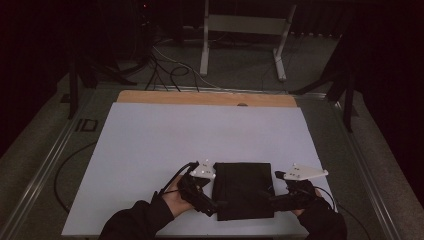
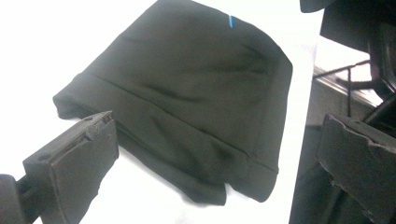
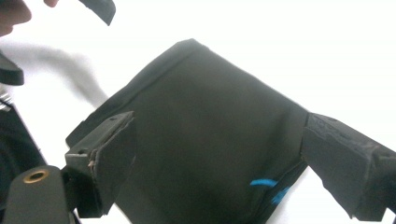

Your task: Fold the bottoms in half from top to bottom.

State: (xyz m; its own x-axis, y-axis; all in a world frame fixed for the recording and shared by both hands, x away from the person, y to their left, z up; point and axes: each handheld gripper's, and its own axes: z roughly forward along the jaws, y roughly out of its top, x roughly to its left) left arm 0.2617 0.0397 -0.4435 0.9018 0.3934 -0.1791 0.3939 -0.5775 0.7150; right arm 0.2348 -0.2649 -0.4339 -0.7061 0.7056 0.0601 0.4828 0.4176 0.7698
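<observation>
A folded black garment (image 1: 244, 190) lies flat on the white sheet (image 1: 200, 135) near the table's front edge. It carries a small blue mark (image 2: 230, 21) (image 3: 264, 183). My left gripper (image 1: 216, 205) hovers at its near left corner, jaws wide apart. My right gripper (image 1: 267, 197) hovers at its near right corner, also spread wide. In the left gripper view the garment (image 2: 187, 102) lies below and between the parted jaws of my left gripper (image 2: 219, 123), untouched. In the right gripper view the cloth (image 3: 201, 130) likewise spans the gap of my right gripper (image 3: 219, 123), with no pad pressing on it.
The sheet covers a wooden tabletop whose far edge (image 1: 205, 97) shows. Beyond it stand a white frame (image 1: 245, 25) and loose cables (image 1: 170, 65) on the floor. Metal rails (image 1: 45, 165) run along both sides of the table.
</observation>
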